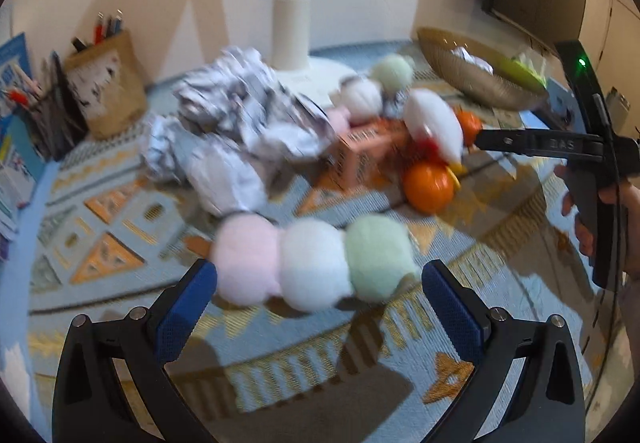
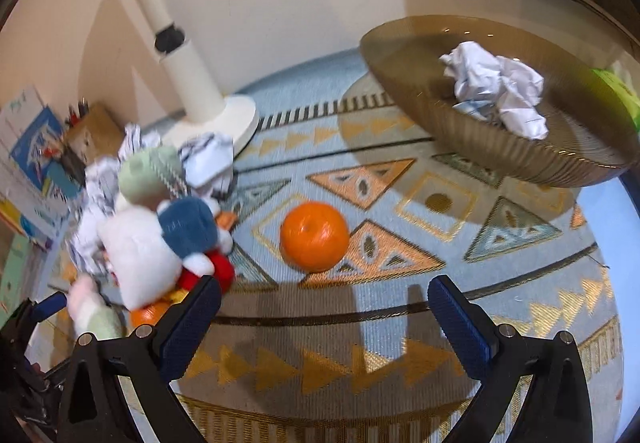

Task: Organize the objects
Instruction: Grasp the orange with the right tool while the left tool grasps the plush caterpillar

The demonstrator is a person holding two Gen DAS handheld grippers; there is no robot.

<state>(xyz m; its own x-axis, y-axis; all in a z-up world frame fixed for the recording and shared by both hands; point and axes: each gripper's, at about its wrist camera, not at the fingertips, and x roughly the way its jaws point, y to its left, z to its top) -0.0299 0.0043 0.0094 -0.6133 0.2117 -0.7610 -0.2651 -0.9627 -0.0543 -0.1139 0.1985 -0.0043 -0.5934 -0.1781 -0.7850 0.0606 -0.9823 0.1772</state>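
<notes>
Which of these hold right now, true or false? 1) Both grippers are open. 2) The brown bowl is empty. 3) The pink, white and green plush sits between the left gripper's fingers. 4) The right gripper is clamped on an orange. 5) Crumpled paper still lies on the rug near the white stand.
1) True: the left gripper and the right gripper both have their jaws spread.
2) False: the brown bowl holds crumpled paper.
3) True: the three-ball plush lies in the gap between the open fingers, not gripped.
4) False: the orange sits on the rug ahead of the open fingers, untouched.
5) True: paper wads lie beside the white stand.
</notes>
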